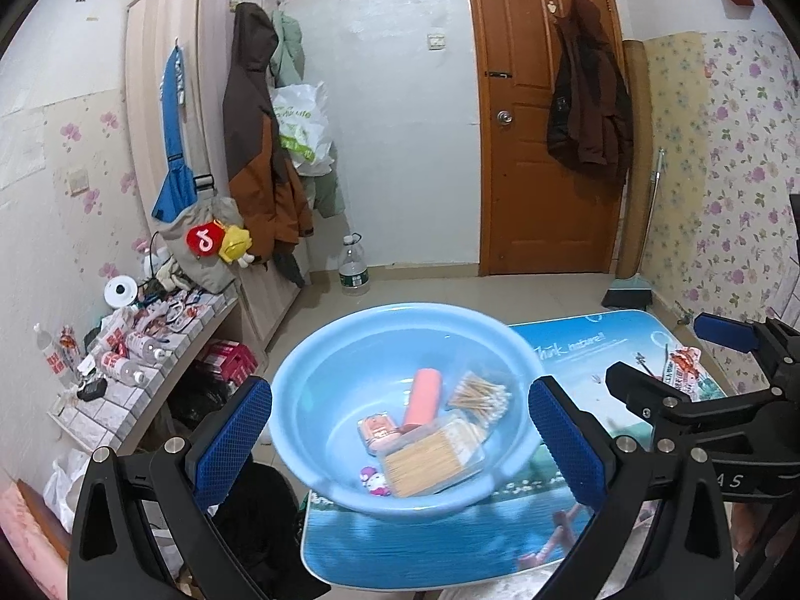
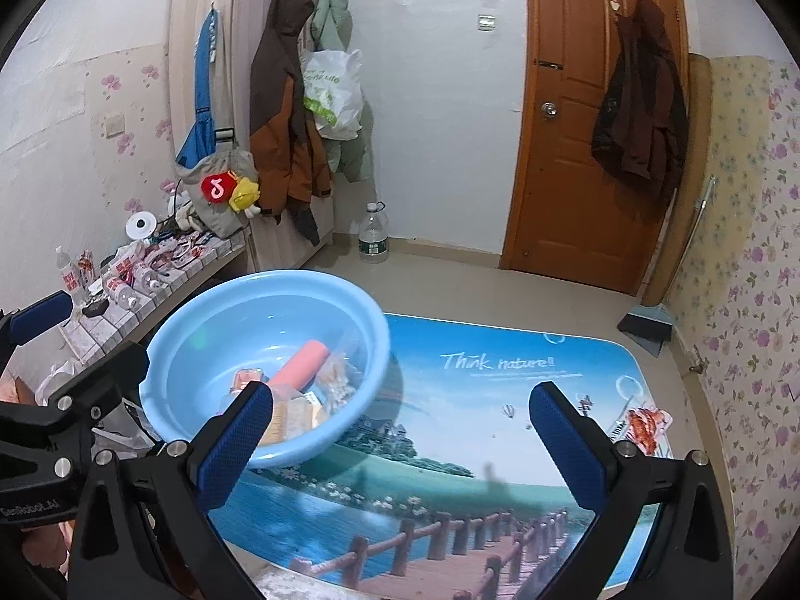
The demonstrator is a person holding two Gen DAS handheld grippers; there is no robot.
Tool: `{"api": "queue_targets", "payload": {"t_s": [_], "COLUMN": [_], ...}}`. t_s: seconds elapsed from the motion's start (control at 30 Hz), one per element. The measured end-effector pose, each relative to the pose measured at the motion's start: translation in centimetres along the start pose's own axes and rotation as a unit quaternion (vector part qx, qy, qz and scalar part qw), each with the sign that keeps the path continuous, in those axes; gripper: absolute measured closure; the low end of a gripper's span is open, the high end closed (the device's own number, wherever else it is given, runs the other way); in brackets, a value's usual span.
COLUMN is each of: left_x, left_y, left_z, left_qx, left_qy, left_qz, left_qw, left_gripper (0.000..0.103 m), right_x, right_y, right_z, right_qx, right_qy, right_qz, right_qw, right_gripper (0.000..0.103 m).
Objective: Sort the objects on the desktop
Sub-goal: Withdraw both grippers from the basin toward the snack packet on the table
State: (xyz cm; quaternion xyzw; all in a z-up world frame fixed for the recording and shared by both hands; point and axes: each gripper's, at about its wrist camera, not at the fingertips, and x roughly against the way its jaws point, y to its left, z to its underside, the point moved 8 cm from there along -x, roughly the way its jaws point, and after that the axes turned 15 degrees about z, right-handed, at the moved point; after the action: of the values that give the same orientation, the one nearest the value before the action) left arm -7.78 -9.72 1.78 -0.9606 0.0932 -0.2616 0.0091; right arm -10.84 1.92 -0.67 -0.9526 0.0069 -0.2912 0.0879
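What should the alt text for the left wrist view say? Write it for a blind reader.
An open left gripper frames a blue basin on a picture-printed table, holding a pink tube, cotton swabs and small items. The right gripper shows at right.

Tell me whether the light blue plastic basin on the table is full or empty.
Partly filled. The light blue plastic basin holds a pink tube, cotton swabs and a clear box of sticks; its upper walls stay bare.

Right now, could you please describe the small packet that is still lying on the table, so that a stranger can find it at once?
Start from the table with the printed lake picture and the words "Think nature!!". The blue basin sits at its left end; go to the opposite, right edge. There lies a flat packet with a red-orange picture, the only loose item outside the basin.
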Motion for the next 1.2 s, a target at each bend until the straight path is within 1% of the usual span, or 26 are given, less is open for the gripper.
{"api": "queue_targets", "payload": {"t_s": [0.2,0.4,0.63,0.8,1.0,1.2], "left_x": [0.3,-0.1,-1.5,-2.3,-3.1,-4.2], "left_y": [-2.3,-5.4,-10.2,-12.7,-14.9,-16.5], "left_z": [-0.5,-0.7,-0.3,-0.4,-0.3,0.2], "left_qx": [-0.005,-0.006,-0.020,-0.031,-0.037,-0.045], "left_qy": [-0.005,-0.006,0.004,0.007,0.011,0.021], "left_qz": [0.006,0.016,0.042,0.054,0.064,0.072], "left_qw": [1.0000,0.9998,0.9989,0.9980,0.9972,0.9962], "left_gripper": [0.000,0.000,0.000,0.000,0.000,0.000], "right_x": [1.0,1.7,2.4,2.5,2.8,2.3], "right_y": [-3.2,-7.3,-12.3,-15.5,-17.5,-19.4], "right_z": [0.4,1.8,3.5,4.4,5.1,6.1], "right_qx": [-0.020,-0.042,-0.061,-0.079,-0.086,-0.094], "right_qy": [-0.004,0.003,0.008,0.010,0.009,0.016], "right_qz": [0.016,0.040,0.066,0.081,0.094,0.100], "right_qw": [1.000,0.998,0.996,0.994,0.992,0.990], "right_gripper": [0.000,0.000,0.000,0.000,0.000,0.000]}}
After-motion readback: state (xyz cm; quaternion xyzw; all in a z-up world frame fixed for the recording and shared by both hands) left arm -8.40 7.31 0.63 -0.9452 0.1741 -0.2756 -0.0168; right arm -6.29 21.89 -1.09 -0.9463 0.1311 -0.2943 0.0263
